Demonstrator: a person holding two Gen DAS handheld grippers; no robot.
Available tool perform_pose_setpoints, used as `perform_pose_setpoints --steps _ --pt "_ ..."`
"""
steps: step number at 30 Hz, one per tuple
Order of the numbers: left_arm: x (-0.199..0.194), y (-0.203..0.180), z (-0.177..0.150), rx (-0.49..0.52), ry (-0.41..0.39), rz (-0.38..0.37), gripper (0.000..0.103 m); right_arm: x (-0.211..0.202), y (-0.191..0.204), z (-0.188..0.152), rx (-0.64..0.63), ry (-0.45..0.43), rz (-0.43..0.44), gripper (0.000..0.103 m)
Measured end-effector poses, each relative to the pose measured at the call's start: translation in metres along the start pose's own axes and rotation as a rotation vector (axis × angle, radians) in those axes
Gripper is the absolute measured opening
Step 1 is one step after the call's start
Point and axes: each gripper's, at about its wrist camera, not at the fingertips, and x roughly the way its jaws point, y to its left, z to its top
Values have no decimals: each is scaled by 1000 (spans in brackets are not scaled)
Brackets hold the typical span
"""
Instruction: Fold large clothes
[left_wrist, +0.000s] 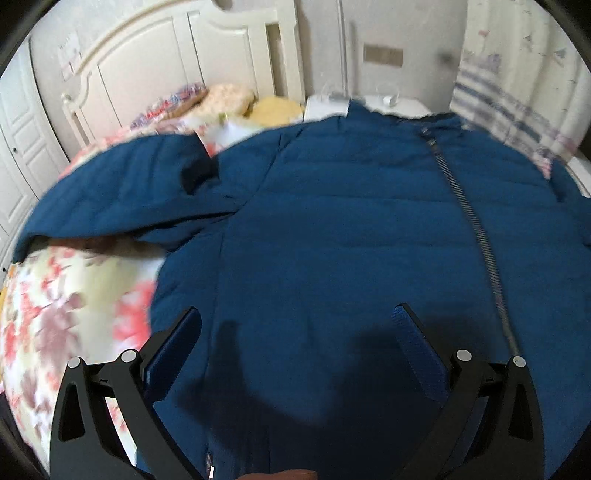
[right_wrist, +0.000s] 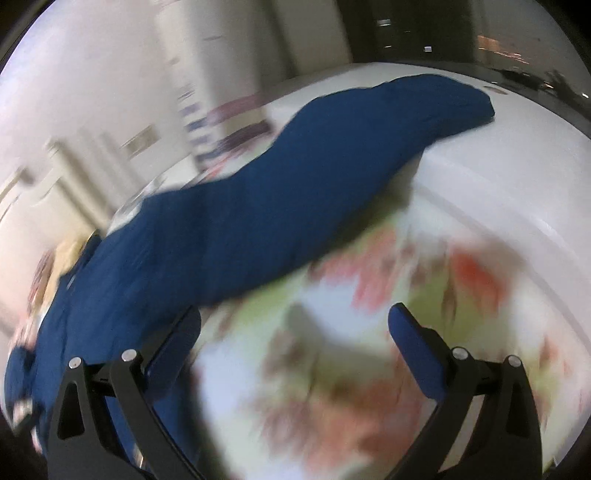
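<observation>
A large dark blue quilted jacket (left_wrist: 332, 221) lies spread front-up on a floral bedspread (left_wrist: 66, 302), its zipper (left_wrist: 476, 229) running down the right side and one sleeve (left_wrist: 122, 192) stretched out to the left. My left gripper (left_wrist: 295, 321) is open and empty, hovering just above the jacket's lower body. In the right wrist view the other sleeve (right_wrist: 295, 177) lies stretched across the bed toward the far right. My right gripper (right_wrist: 295, 325) is open and empty above the bedspread (right_wrist: 332, 350), with the sleeve just beyond its left finger. This view is motion-blurred.
A white headboard (left_wrist: 166, 66) and several pillows (left_wrist: 229, 99) stand at the bed's far end. A white nightstand (left_wrist: 399, 105) is behind the jacket's collar. A striped cloth (left_wrist: 517, 103) hangs at right. The bed's white edge (right_wrist: 498, 206) runs past the sleeve.
</observation>
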Motion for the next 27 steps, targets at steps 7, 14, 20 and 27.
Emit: perform_pose_setpoints --steps 7,14,20,27 --pt "20 6 -3 -32 7 -33 99 45 -12 53 19 -65 -86 95" --pt "20 0 -1 -41 6 -40 99 30 28 81 -42 -215 -83 12" --pt "20 0 -1 -44 3 -39 99 -22 181 45 -444 -334 133 8" --pt "20 2 -1 -46 2 -42 99 6 332 -82 -893 -88 295 15"
